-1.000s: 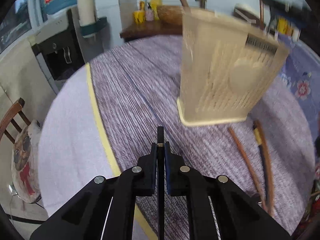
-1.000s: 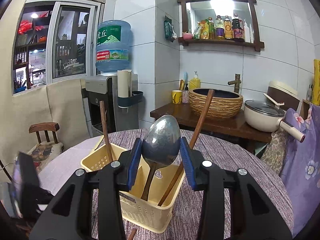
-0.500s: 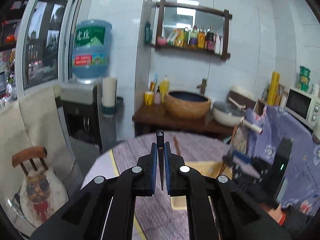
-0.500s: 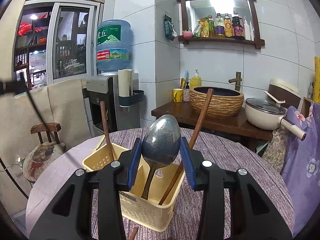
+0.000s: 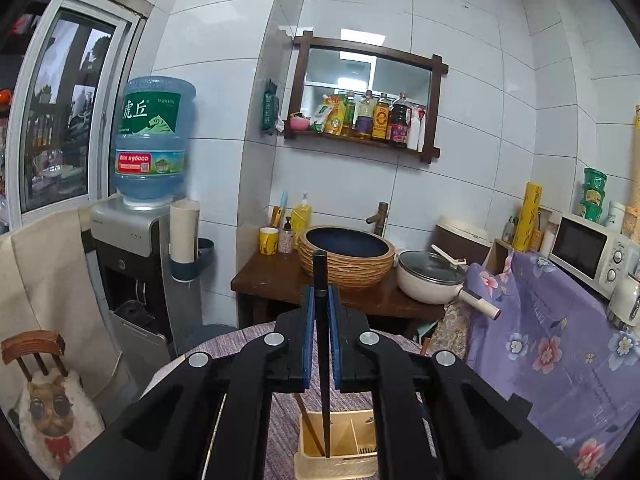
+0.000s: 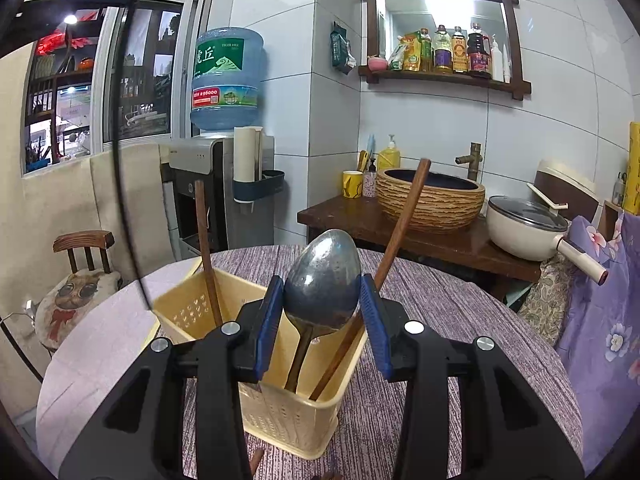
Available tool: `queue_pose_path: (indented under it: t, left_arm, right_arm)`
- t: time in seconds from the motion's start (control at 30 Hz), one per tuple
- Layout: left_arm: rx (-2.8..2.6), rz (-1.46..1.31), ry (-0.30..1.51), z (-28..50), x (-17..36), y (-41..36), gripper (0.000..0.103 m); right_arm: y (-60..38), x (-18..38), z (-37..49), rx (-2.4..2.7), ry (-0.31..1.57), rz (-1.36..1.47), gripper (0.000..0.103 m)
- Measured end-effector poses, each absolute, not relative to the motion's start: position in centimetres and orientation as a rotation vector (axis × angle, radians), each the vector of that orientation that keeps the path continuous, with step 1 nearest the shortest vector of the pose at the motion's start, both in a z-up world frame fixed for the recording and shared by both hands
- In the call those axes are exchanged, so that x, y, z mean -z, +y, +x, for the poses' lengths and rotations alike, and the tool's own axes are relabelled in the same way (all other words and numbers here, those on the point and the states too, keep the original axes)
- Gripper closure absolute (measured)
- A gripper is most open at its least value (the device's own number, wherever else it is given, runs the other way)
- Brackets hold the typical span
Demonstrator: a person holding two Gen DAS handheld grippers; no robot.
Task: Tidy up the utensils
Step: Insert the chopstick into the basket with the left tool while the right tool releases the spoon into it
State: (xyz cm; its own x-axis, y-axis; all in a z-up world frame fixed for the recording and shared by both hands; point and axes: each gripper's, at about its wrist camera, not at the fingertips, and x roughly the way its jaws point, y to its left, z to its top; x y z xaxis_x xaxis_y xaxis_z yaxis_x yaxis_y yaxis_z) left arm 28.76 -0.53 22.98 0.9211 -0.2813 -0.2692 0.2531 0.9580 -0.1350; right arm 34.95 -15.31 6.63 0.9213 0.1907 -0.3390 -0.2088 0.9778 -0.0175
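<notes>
My left gripper [image 5: 321, 312] is shut on a thin black chopstick [image 5: 323, 360] held upright, its lower tip hanging over the cream utensil basket [image 5: 340, 452] below. In the right wrist view the same basket [image 6: 280, 404] stands on the round purple-clothed table [image 6: 460, 320]. My right gripper [image 6: 322, 312] is shut on the bowl of a metal spoon [image 6: 322, 280], whose handle reaches down into the basket. Two brown wooden chopsticks [image 6: 208, 256] [image 6: 396, 236] stand in the basket. One brown chopstick [image 5: 308, 424] shows in the basket in the left wrist view.
A dark wooden side table [image 6: 440, 236] with a woven basin [image 6: 430, 204] and a white pot [image 6: 528, 226] stands behind. A water dispenser [image 6: 216, 184] and a chair with a cat cushion [image 6: 80, 292] are at the left. Purple flowered cloth [image 6: 600, 320] hangs at the right.
My left gripper has swung up from facing the table to level, then moved above the basket with the black chopstick. My right gripper has held still on the spoon.
</notes>
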Motion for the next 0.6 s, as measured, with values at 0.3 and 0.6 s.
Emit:
queue_pose_path:
  t: [0.3,0.6]
  left_arm:
    - [0.279,-0.111,0.38,30.6,-18.8,-1.4,0.095]
    - [0.286,-0.111,0.5,31.4,-11.7,-2.3,0.094]
  right_arm:
    - [-15.2,-5.9,34.5,-0.217,0.345,-0.055,0.063]
    - [-14.7,-5.6,32.1,-0.196,0.285,-0.109,0.035]
